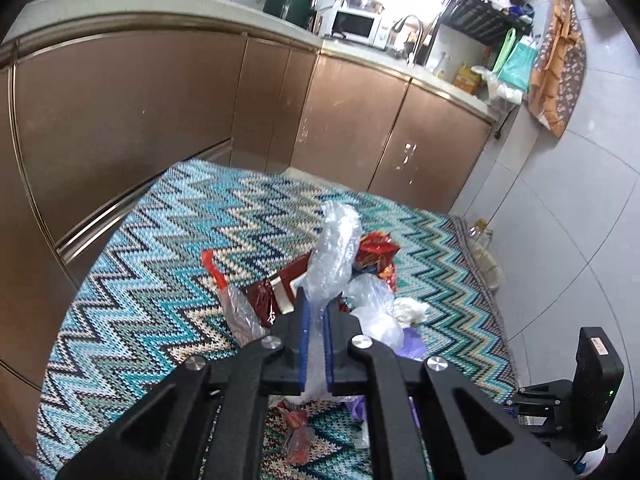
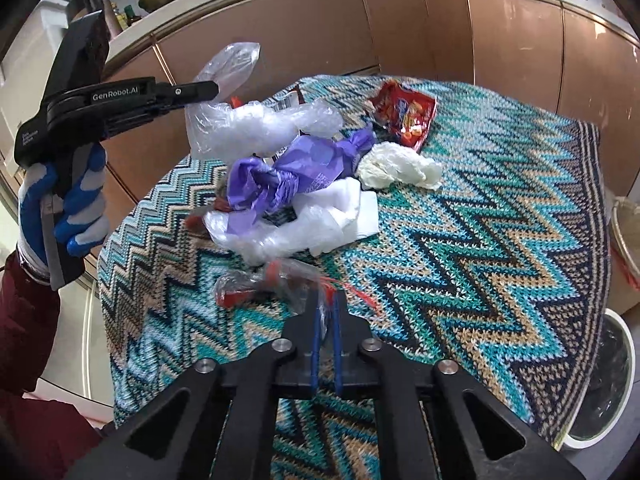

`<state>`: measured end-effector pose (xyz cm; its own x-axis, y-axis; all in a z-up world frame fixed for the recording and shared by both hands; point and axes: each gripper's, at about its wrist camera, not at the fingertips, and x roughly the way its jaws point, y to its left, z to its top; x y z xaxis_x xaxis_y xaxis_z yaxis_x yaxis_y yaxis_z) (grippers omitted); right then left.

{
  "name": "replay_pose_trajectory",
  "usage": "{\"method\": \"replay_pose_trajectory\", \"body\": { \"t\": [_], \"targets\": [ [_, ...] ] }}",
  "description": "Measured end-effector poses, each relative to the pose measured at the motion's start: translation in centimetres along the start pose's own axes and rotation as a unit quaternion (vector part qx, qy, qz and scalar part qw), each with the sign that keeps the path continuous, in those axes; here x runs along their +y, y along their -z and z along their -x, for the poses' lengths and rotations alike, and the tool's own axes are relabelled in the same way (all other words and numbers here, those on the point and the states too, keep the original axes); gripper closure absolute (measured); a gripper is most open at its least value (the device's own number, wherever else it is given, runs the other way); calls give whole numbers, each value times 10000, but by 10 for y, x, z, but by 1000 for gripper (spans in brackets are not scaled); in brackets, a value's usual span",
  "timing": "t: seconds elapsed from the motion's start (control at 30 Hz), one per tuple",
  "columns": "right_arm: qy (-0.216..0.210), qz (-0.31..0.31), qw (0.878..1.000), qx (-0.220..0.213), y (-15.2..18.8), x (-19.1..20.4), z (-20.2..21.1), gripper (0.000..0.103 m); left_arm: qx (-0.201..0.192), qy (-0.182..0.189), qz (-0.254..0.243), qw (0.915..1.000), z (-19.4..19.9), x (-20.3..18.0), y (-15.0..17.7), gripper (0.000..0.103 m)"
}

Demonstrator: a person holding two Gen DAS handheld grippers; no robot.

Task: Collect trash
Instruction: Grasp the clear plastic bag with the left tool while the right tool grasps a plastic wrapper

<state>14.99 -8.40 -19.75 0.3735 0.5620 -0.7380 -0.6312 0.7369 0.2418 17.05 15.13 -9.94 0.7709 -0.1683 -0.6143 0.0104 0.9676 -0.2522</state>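
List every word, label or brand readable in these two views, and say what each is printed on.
"GenRobot.AI": on the side of the left tongs, seen from the right wrist.
Small white print on the left tongs' rear body: too small to read.
Print on the red snack wrapper and the purple bag: blurred, unreadable.

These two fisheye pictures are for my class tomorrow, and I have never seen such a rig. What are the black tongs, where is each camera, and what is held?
There is no robot: a person's gloved hand holds each two-finger gripper, with a camera looking along its fingers. The left gripper, seen from its own camera and sideways from the right one, is shut on a clear plastic bag. The right gripper is shut on a clear wrapper with red bits. On the zigzag cloth lie a purple bag, a red snack packet and crumpled tissue.
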Motion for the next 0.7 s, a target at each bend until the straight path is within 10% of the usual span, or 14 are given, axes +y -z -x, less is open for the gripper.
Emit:
{"method": "replay_pose_trajectory", "body": {
  "t": [0.7],
  "targets": [
    [620,40,9937,-934,30,51,111,101,-776,154,-117,9968,113,-9,-9,98]
  ]
}}
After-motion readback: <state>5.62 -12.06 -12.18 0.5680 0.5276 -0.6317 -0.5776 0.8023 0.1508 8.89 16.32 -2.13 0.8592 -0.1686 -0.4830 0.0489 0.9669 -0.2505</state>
